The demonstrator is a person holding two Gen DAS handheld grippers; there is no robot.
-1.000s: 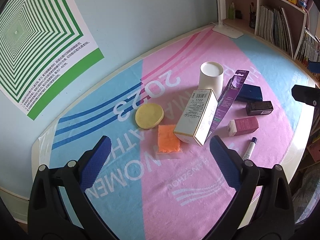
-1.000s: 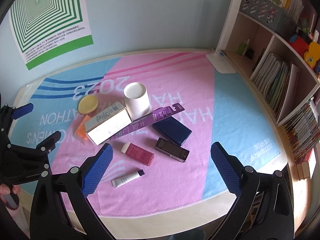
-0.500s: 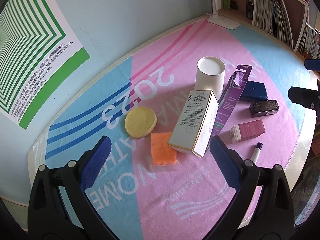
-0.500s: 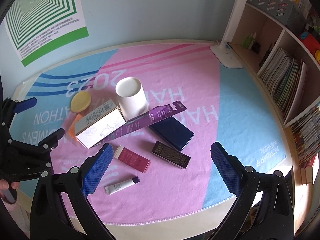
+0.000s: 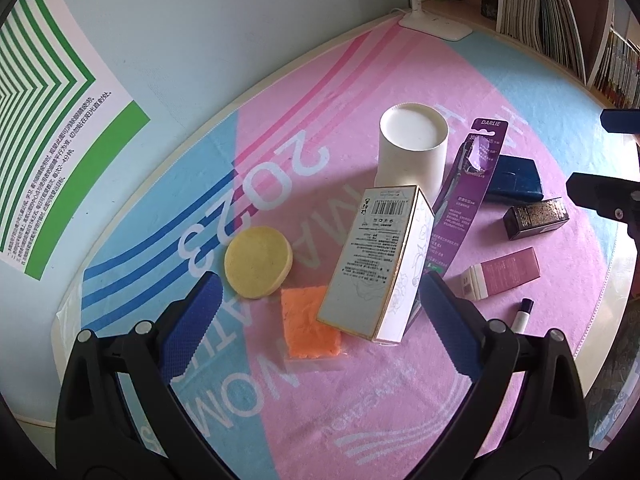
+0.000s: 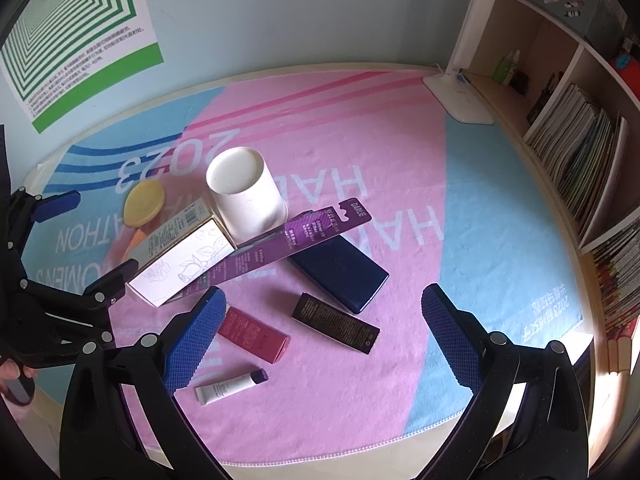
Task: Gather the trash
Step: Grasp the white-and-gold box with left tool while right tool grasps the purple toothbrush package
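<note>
Trash lies on a pink and blue towel. A white paper cup [image 5: 412,152] [image 6: 246,192] stands in the middle. A white carton [image 5: 380,264] [image 6: 184,262] lies beside it, with a purple toothbrush pack [image 5: 468,192] [image 6: 288,238] leaning over it. A yellow round sponge [image 5: 258,262] and an orange sponge [image 5: 310,326] lie left. A navy case [image 6: 340,276], black box [image 6: 336,324], pink box [image 6: 254,334] and small tube [image 6: 230,386] lie right. My left gripper [image 5: 316,332] is open just above the orange sponge and carton. My right gripper [image 6: 320,340] is open above the small boxes.
A white lamp base [image 6: 460,98] stands at the back right. A bookshelf [image 6: 580,128] with books runs along the right. A green striped poster [image 5: 44,92] hangs on the wall. The towel's front edge [image 6: 360,446] is near the table rim.
Both grippers have moved forward and down toward the trash pile. Both stay open and nothing has been picked up.
</note>
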